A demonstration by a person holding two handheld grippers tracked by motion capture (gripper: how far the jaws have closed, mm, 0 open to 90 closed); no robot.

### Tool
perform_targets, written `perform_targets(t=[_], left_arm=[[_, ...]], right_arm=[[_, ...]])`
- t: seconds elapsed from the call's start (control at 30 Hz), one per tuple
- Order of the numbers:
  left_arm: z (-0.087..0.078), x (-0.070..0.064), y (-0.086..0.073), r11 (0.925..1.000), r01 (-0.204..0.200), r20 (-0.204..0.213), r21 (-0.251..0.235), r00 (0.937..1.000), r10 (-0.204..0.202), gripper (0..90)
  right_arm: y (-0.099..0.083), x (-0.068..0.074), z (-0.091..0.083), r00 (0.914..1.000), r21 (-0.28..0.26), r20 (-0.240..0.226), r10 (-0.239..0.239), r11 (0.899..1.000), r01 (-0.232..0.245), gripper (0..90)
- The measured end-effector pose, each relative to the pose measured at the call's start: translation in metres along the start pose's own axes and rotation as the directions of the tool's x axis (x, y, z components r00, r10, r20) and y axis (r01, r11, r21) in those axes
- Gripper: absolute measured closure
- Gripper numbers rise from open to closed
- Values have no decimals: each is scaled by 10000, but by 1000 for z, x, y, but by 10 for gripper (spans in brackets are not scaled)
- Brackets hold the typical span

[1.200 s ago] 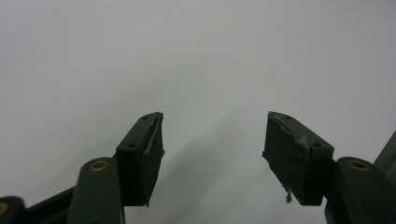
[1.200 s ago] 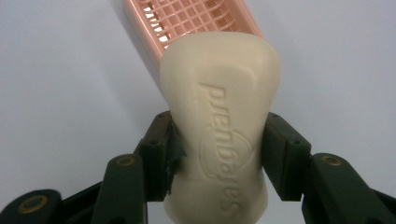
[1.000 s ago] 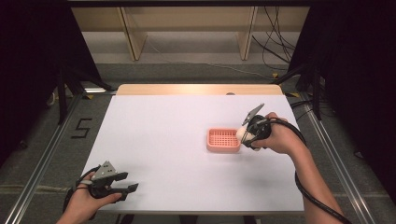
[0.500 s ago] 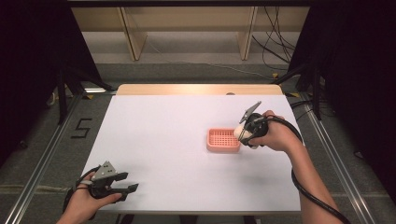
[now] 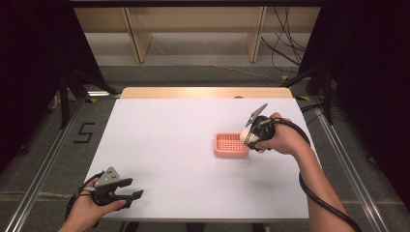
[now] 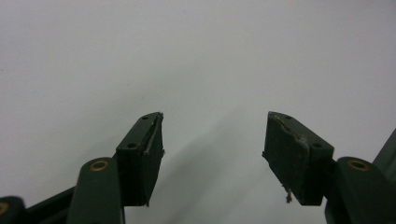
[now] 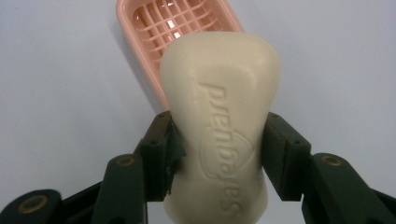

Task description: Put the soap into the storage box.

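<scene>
A cream-white moulded bar of soap [image 7: 219, 135] is held in the right gripper [image 5: 251, 135] above the right end of a pink plastic soap dish with a gridded floor [image 5: 229, 145].

In the right gripper view, the bar is clamped across its narrow waist between the two black jaws, with embossed lettering seen on its upper face; its far end is seen in front of the near end of the dish [image 7: 154, 28], and whether the two touch cannot be told. In the high view, the dish is seen resting on the white tabletop [image 5: 169, 140], right of centre, and the soap [image 5: 245, 132] is seen as a pale lump at the gripper's tip. The left gripper [image 5: 129, 193] is held at the near left corner of the table, well apart from the dish; its jaws are spread wide over bare white surface, and nothing is held between them.
</scene>
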State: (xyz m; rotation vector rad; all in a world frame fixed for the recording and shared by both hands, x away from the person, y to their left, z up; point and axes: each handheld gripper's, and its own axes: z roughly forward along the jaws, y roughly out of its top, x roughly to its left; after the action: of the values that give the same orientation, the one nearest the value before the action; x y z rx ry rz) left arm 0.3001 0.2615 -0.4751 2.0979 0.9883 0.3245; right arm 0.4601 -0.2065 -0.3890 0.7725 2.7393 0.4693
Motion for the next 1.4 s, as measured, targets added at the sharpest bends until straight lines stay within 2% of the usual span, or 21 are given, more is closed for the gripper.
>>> perform_targets(t=[0.13,0.3,0.33,0.47,0.63,0.7,0.77,0.83,0.87,0.93,0.97,1.07,1.1,1.13,1.17,1.33,1.37,1.4], left_arm=[[0,0,0,10000,-9,14,16,10000,9,369],[0,0,0,10000,-5,12,3,10000,5,369],[0,0,0,10000,-4,17,2,10000,4,369],[0,0,0,10000,-7,19,6,10000,7,370],[0,0,0,10000,-14,10,7,10000,14,369],[0,0,0,10000,-16,9,9,10000,16,370],[0,0,0,10000,-10,22,5,10000,10,369],[0,0,0,10000,-13,10,2,10000,13,369],[0,0,0,10000,-7,18,3,10000,7,370],[0,0,0,10000,-11,14,3,10000,11,370],[0,0,0,10000,-2,22,-2,10000,2,370],[0,0,0,10000,-12,19,0,10000,12,370],[0,0,0,10000,-22,15,5,10000,22,370],[0,0,0,10000,-26,12,5,10000,26,369],[0,0,0,10000,-14,19,2,10000,14,370],[0,0,0,10000,-22,21,1,10000,22,370],[0,0,0,10000,-25,22,-2,10000,25,370],[0,0,0,10000,-24,24,2,10000,24,370]], right_arm=[[3,-1,1,9999,-26,-54,-130,9999,130,506],[5,1,1,9999,40,-88,-62,10000,62,506],[6,-1,1,9996,-6,-52,-268,9996,268,506],[7,0,2,9999,57,-91,-81,10000,82,506],[8,-2,3,9993,94,-123,-346,9994,347,506],[8,-1,3,9997,112,-101,-231,9997,232,506],[9,-2,4,9987,107,-135,-481,9988,483,506],[10,0,4,9996,145,-111,-249,9996,251,506],[11,-2,5,9987,106,-120,-498,9987,499,506],[12,-1,4,9994,172,-125,-338,9993,340,506],[13,-3,5,9985,132,-106,-536,9985,538,506],[15,-1,5,9986,164,-133,-518,9985,520,506],[16,-2,6,9975,146,-209,-675,9976,678,506],[16,0,6,9986,168,-200,-494,9986,497,506],[17,-1,7,9976,157,-139,-684,9975,686,506],[21,-1,9,9968,189,-200,-774,9968,778,506],[22,0,8,9980,236,-235,-592,9979,598,506],[23,-1,9,9967,205,-239,-770,9968,775,506]])
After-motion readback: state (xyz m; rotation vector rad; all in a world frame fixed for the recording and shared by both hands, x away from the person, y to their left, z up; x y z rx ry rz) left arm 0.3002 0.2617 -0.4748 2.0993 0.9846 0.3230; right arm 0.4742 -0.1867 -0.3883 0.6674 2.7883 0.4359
